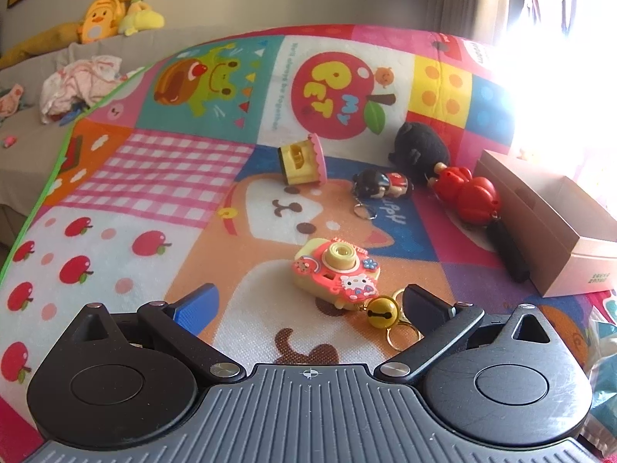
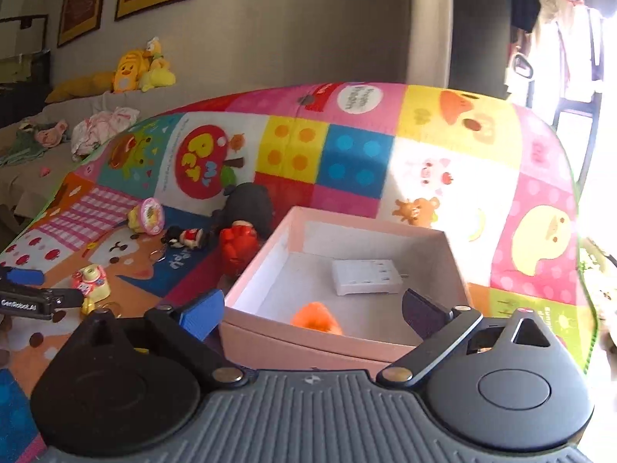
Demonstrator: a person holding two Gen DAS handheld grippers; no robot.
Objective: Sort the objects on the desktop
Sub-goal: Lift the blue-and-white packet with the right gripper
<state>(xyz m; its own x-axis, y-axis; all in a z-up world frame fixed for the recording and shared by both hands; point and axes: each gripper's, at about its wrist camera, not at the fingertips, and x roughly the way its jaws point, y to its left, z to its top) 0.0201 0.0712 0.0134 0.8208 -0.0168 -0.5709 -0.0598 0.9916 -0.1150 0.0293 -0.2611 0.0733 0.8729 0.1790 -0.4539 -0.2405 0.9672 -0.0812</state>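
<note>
Bright patchwork cartoon cloth (image 1: 185, 162) covers the table, and the toys lie scattered across it. The left tool (image 1: 304, 303) hovers low with its fingers spread wide and nothing between them; just ahead of it lies the toy camera keychain (image 1: 336, 274), pink and yellow with a kitty figure on the front, and its yellow bell (image 1: 381, 311) with brass rings rests just beside the tool's right finger (image 1: 422, 303). Farther off lie a yellow toy with a pink scalloped rim (image 1: 302, 163), tipped on its side, a small doll keychain (image 1: 380, 185), a red figure (image 1: 468, 193) and a black plush (image 1: 420, 146) (the last two touching each other near the box).

The right tool (image 2: 312, 310) is also spread and empty, held over the near edge of the open pink cardboard box (image 2: 254, 270). Inside the box lie a white rectangular charger-like block (image 2: 366, 276) and, near the front wall, an orange fuzzy item (image 2: 316, 318), blurred. The left tool shows at the left edge of the right wrist view, beside the camera.
</note>
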